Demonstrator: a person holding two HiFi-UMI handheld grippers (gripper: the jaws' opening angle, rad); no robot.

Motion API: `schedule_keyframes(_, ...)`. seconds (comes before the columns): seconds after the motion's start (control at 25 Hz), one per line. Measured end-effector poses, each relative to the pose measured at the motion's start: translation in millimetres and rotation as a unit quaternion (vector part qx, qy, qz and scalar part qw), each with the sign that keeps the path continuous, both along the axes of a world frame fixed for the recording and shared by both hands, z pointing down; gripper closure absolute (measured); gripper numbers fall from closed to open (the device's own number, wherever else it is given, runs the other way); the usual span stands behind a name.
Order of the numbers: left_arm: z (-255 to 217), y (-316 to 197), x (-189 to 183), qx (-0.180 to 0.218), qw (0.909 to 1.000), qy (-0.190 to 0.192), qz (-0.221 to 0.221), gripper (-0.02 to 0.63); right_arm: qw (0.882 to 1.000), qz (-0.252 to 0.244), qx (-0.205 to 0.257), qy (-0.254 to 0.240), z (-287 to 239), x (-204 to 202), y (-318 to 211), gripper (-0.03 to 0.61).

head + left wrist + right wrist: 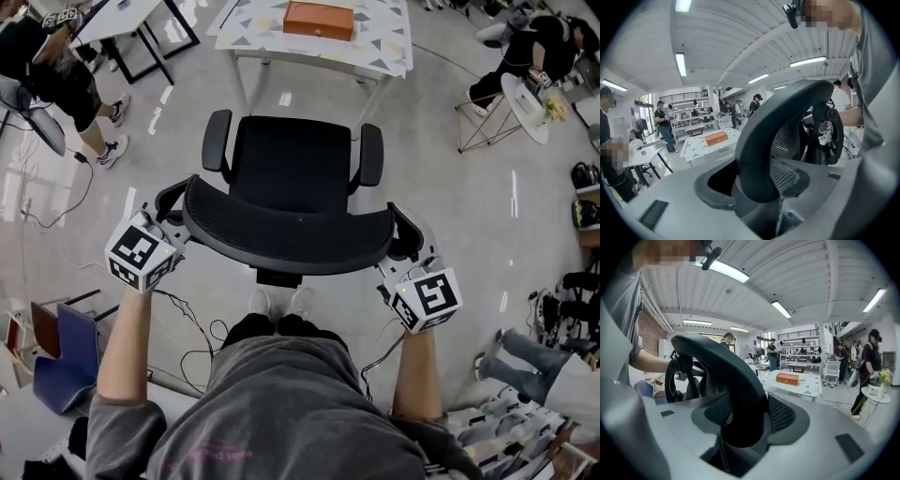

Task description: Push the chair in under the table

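Observation:
A black mesh office chair (291, 164) stands in front of me, its seat facing a white table (375, 49) with a triangle pattern. There is a stretch of floor between chair and table. My left gripper (178, 214) is shut on the left end of the chair's backrest top (286, 232), and my right gripper (405, 242) is shut on its right end. In the left gripper view the backrest rim (759, 140) fills the gap of the left gripper (754, 185). The right gripper view shows the same rim (736, 394) clamped in the right gripper (750, 423).
An orange box (319, 19) lies on the table. A second table (131, 23) stands far left with a person (56, 75) beside it. A small round folding table (511, 108) is at the far right. Cables (192, 328) trail on the floor by my feet, and a blue chair (61, 356) stands lower left.

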State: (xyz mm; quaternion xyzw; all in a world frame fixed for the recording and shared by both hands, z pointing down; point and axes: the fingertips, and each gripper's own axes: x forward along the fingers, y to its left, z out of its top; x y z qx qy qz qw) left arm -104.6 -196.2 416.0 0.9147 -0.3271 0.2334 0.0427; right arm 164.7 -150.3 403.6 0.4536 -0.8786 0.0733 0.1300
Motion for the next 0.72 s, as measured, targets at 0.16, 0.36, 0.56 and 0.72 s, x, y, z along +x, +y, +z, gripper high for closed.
schedule_keyframes(0.16,-1.6,-30.7,-0.9,0.000,1.0000,-0.001,-0.001,0.393,1.000,-0.009,0.003,0.003,-1.3,-0.1,-28.2,0.341)
schedule_keyframes(0.36,1.4,-71.1,-0.2,0.001,1.0000,0.003,0.006,0.393,1.000,-0.014,0.002,0.003,1.4,0.4,-63.6,0.344)
schedule_keyframes(0.56,1.5,-112.5,-0.7,0.000,0.9997,0.013,0.022,0.393,1.000,0.000,0.002,-0.001,0.1,-1.5,-96.9,0.347)
schedule_keyframes(0.72,1.0,-144.9,5.2,-0.004,0.9991,0.021,0.035,0.393,1.000,0.016,-0.006,-0.001,1.2,3.3,-123.6,0.347)
